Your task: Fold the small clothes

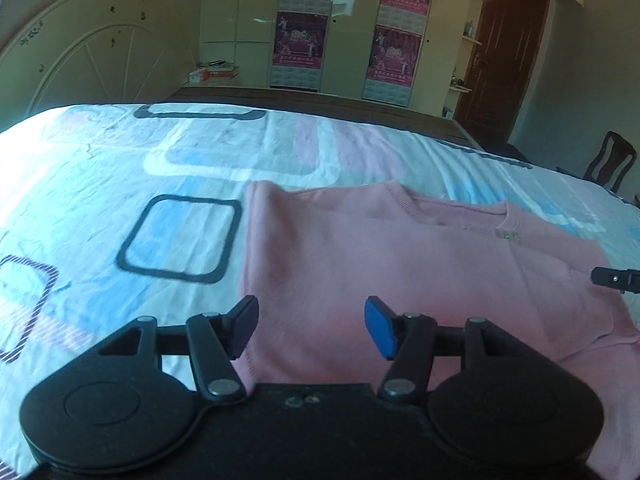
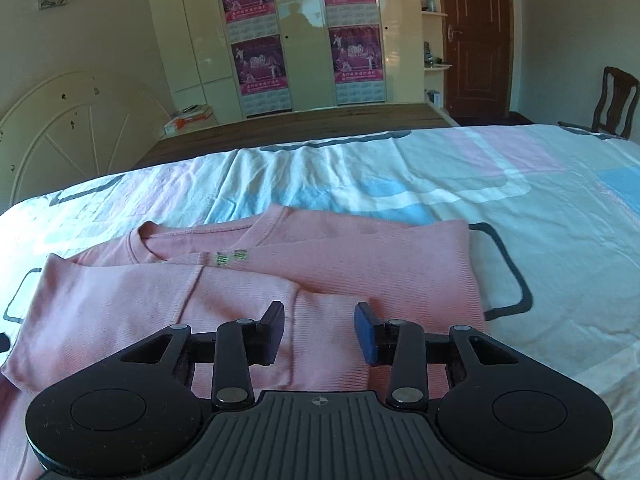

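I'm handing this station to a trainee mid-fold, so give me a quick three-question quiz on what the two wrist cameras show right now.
1. True or false: the left gripper is clamped on the pink top.
2. What lies directly under the pink top? A) a wooden table B) a patterned bedsheet C) a bare floor
3. In the right wrist view, what small coloured detail sits just below the neckline?

Key
1. False: its fingers stand apart with nothing pinched between them, and the same goes for the right gripper.
2. B
3. A small green mark; whether label or embroidery cannot be told.
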Demonstrator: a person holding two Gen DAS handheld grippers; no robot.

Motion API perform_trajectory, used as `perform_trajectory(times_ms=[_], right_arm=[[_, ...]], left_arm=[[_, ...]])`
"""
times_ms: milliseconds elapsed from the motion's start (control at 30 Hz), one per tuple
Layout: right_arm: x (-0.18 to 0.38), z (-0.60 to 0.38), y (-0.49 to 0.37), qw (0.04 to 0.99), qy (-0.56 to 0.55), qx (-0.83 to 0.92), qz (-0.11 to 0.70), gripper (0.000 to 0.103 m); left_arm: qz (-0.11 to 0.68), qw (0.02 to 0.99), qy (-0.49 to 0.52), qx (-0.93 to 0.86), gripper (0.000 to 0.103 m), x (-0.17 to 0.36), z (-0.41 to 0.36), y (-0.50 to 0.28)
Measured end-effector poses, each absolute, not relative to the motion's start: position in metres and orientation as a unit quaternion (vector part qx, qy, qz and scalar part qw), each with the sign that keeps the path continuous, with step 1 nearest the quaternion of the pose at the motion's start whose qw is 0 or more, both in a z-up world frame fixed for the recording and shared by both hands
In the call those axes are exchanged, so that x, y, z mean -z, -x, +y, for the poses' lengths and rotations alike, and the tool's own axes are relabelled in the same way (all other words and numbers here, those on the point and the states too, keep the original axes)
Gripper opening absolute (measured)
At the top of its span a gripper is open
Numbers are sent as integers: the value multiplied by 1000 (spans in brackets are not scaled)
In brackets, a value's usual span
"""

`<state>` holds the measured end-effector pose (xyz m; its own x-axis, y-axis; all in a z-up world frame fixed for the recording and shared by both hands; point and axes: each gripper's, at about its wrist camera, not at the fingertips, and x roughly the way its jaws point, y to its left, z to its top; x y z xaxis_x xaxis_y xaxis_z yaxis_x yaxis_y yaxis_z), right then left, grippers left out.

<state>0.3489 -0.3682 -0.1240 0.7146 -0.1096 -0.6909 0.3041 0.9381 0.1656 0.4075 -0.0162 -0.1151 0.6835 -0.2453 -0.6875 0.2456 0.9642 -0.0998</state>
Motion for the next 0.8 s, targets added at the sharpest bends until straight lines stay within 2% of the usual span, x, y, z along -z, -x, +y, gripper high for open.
perform_trajectory(times_ms=[167,333,467,633,800], right_arm=[[132,-349,-376,917,-124,90,369,39],[143,-346,-390,914,-106,79,383,39],[161,-360,-392,906,-87,103,401,39],[156,-366,-386,908,-114,96,390,39],[147,-356,-369,912,-108,85,386,39]], left_arm=[[386,913,-2,131,57,139,-47,-457],[401,911,-3,90,55,161,-33,-490],[395,916,7,71,47,161,-22,-498],[396,916,28,55,44,157,-19,-500],[382,921,1,72,49,141,-27,-468]])
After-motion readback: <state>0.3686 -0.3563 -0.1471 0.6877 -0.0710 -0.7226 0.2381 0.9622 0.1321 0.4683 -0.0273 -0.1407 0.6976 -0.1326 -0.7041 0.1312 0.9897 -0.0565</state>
